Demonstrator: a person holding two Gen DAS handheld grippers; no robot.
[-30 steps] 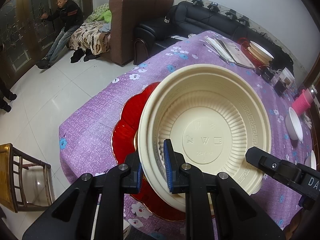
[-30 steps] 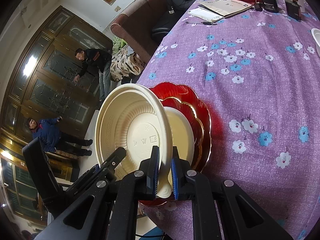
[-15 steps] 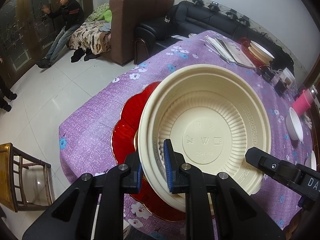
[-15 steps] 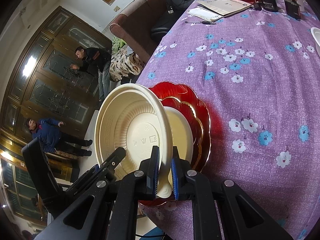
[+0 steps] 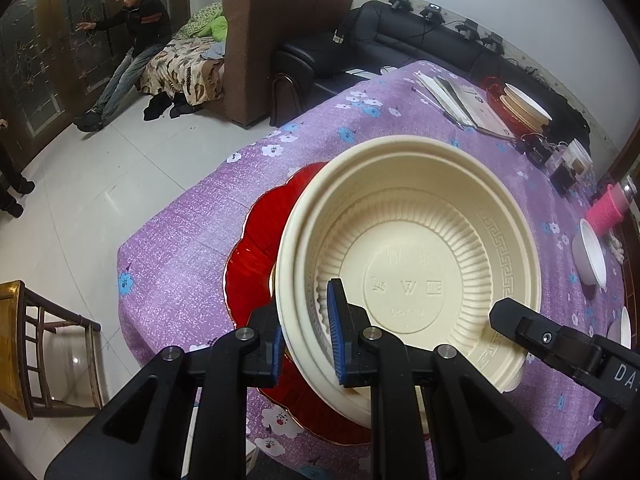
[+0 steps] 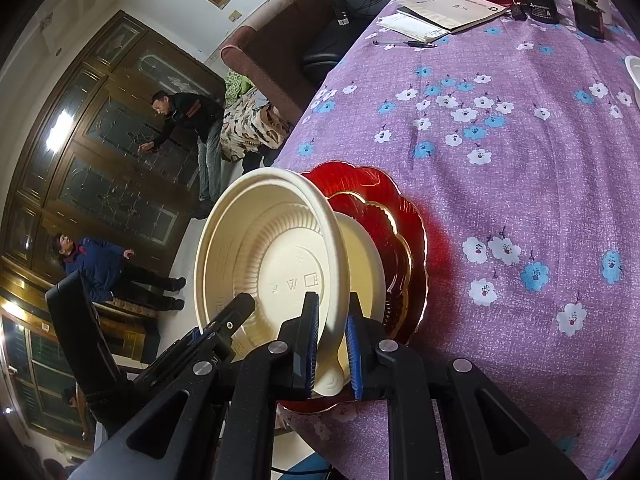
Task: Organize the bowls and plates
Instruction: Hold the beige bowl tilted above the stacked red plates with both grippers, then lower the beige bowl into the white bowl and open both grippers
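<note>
So both grippers are on the same cream plastic bowl [image 5: 408,268], one on each side of its near rim. It's sitting tilted over a stack of red scalloped plates [image 5: 256,248] near the corner of the purple flowered tablecloth [image 6: 500,128], probably so it can be nested onto the cream dish [image 6: 362,256] already there.

The left gripper [image 5: 306,338] is clamped on the rim at about 7 o'clock of the bowl. The right gripper [image 6: 332,348] has the rim between its blue pads at roughly 5 o'clock, and its jaws are just starting to open, so I'd guess it's letting go.

The bowl itself: round, ribbed inner wall, Greek-key band on the lip, embossed marks on the flat bottom. Looks light and a bit flexy.
</note>
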